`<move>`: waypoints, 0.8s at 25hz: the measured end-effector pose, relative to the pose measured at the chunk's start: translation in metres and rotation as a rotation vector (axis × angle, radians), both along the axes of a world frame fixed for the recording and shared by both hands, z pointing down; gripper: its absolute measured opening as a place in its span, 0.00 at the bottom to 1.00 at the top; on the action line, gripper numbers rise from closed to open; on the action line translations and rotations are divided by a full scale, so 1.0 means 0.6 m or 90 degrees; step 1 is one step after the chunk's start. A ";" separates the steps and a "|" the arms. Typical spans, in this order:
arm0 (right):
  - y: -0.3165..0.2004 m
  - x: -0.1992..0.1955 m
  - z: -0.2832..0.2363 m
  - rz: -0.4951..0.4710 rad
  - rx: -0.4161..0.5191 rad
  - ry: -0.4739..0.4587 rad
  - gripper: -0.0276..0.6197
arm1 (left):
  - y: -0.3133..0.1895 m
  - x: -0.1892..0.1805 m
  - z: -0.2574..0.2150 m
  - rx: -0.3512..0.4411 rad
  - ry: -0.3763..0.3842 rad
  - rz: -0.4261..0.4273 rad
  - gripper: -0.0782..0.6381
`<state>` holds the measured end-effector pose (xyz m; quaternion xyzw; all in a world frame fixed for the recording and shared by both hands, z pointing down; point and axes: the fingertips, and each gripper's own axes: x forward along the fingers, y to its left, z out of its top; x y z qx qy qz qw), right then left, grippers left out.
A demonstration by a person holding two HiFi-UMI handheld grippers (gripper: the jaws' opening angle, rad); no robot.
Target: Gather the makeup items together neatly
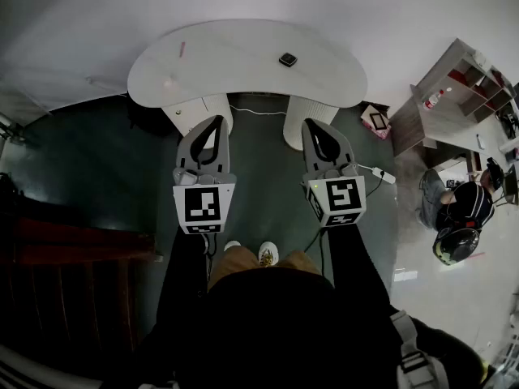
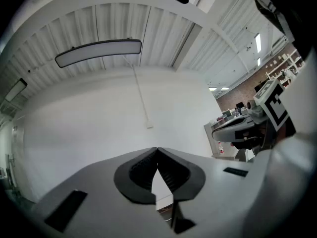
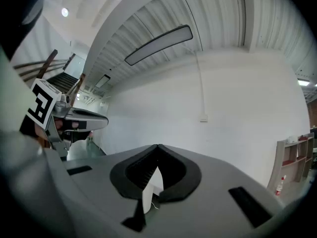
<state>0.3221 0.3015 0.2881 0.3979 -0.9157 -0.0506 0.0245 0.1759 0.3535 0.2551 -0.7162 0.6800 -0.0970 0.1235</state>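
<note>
A white curved table point(image 1: 243, 75) stands ahead of me. On it lie a small black compact point(image 1: 287, 59), a thin pink stick point(image 1: 182, 49) and a faint pink item point(image 1: 168, 81). Both grippers hover level over the floor, short of the table and apart from the items. My left gripper point(image 1: 216, 121) is shut with nothing between its jaws, and its tips meet in the left gripper view point(image 2: 157, 149). My right gripper point(image 1: 313, 125) is also shut and empty, tips together in the right gripper view point(image 3: 158, 147). Each gripper view shows only wall and ceiling, plus the other gripper at the side.
White table pedestals point(image 1: 302, 121) and a cable with a power strip point(image 1: 383, 175) sit on the dark floor below the grippers. A wooden shelf unit point(image 1: 454, 96) with a bottle and a person point(image 1: 456, 217) are at the right. Dark stairs point(image 1: 73, 245) lie at the left.
</note>
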 end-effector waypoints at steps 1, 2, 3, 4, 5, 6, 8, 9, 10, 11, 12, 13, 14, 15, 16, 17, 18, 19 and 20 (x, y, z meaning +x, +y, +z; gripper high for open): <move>0.001 0.000 0.000 0.000 0.000 0.000 0.09 | 0.001 0.000 0.001 0.000 -0.001 -0.001 0.13; 0.002 0.000 0.000 0.000 0.001 0.000 0.09 | 0.002 0.000 0.001 -0.001 -0.001 -0.002 0.13; 0.002 0.000 0.000 -0.001 0.002 0.000 0.09 | 0.003 0.000 0.002 -0.001 -0.001 -0.003 0.13; 0.003 0.000 -0.001 -0.002 0.002 0.000 0.09 | 0.003 0.000 0.003 -0.002 -0.001 -0.003 0.13; 0.003 0.000 -0.001 -0.004 0.003 0.001 0.09 | 0.003 0.000 0.003 -0.002 0.000 -0.004 0.13; 0.003 0.000 0.000 -0.008 0.002 0.001 0.09 | 0.002 0.000 0.004 -0.003 0.000 -0.004 0.13; 0.006 0.001 0.000 -0.015 -0.001 -0.007 0.09 | 0.004 0.002 0.005 -0.006 -0.001 -0.005 0.13; 0.007 0.003 0.001 -0.016 -0.003 -0.013 0.09 | 0.005 0.003 0.005 -0.006 -0.001 -0.005 0.13; 0.007 0.004 0.001 -0.015 -0.005 -0.017 0.09 | 0.006 0.004 0.004 -0.007 -0.002 -0.004 0.13; 0.007 0.004 0.001 -0.013 -0.007 -0.020 0.09 | 0.006 0.004 0.003 -0.007 -0.002 -0.003 0.13; 0.007 0.003 0.002 -0.012 -0.008 -0.021 0.09 | 0.006 0.003 0.003 -0.007 -0.002 -0.002 0.13; 0.008 0.001 0.002 -0.012 -0.008 -0.021 0.09 | 0.006 0.001 0.004 -0.008 -0.002 -0.002 0.13; 0.009 -0.001 0.003 -0.013 -0.008 -0.021 0.09 | 0.007 -0.001 0.004 -0.009 -0.001 -0.002 0.13; 0.010 -0.003 0.004 -0.014 -0.008 -0.020 0.09 | 0.006 -0.003 0.004 -0.009 -0.001 -0.003 0.13; 0.009 -0.004 0.004 -0.016 -0.008 -0.020 0.09 | 0.005 -0.005 0.004 -0.008 0.000 -0.004 0.13; 0.007 -0.005 0.005 -0.017 -0.009 -0.020 0.09 | 0.002 -0.007 0.003 -0.008 0.001 -0.005 0.13; 0.005 -0.006 0.005 -0.018 -0.010 -0.020 0.09 | -0.001 -0.008 0.004 -0.008 0.002 -0.005 0.13; 0.002 -0.007 0.006 -0.020 -0.011 -0.018 0.09 | -0.005 -0.010 0.005 -0.009 0.003 -0.004 0.13; -0.001 -0.010 0.008 -0.021 -0.012 -0.016 0.09 | -0.009 -0.012 0.007 -0.011 0.004 -0.004 0.13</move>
